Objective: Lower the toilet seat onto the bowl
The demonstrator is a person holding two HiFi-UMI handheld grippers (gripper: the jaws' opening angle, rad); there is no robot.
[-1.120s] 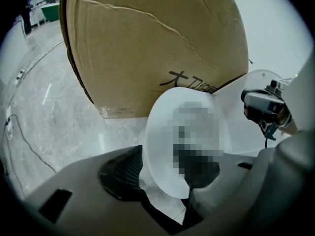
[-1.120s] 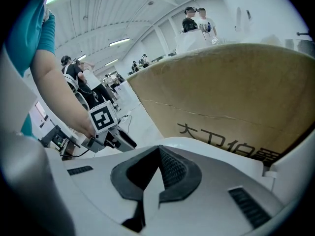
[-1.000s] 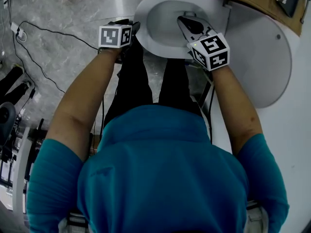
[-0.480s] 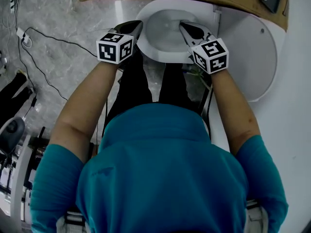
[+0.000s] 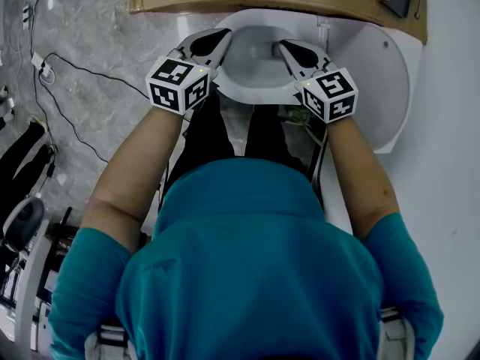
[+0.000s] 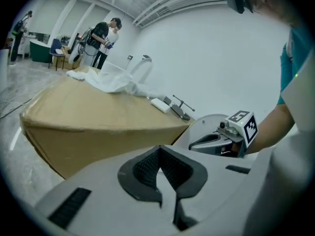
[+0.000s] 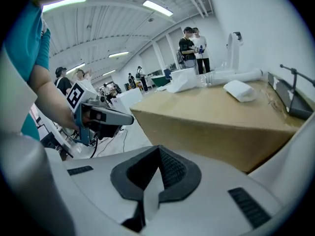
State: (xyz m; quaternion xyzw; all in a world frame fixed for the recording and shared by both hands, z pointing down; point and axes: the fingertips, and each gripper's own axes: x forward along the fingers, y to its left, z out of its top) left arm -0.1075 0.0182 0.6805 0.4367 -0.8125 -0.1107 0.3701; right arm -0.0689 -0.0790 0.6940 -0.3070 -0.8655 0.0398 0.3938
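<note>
My left gripper (image 5: pixel 223 36) and right gripper (image 5: pixel 286 46) hover over the bowl (image 5: pixel 259 55), one at each side. Both have their jaws pressed together with nothing between them. The toilet seat (image 5: pixel 255 91) lies down on the bowl's rim, and the lid (image 5: pixel 384 81) stands open at the right.

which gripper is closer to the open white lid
Right. The right gripper is at the rim of the bowl on the side next to the lid. The left gripper is across the bowl, at the opposite rim.
</note>
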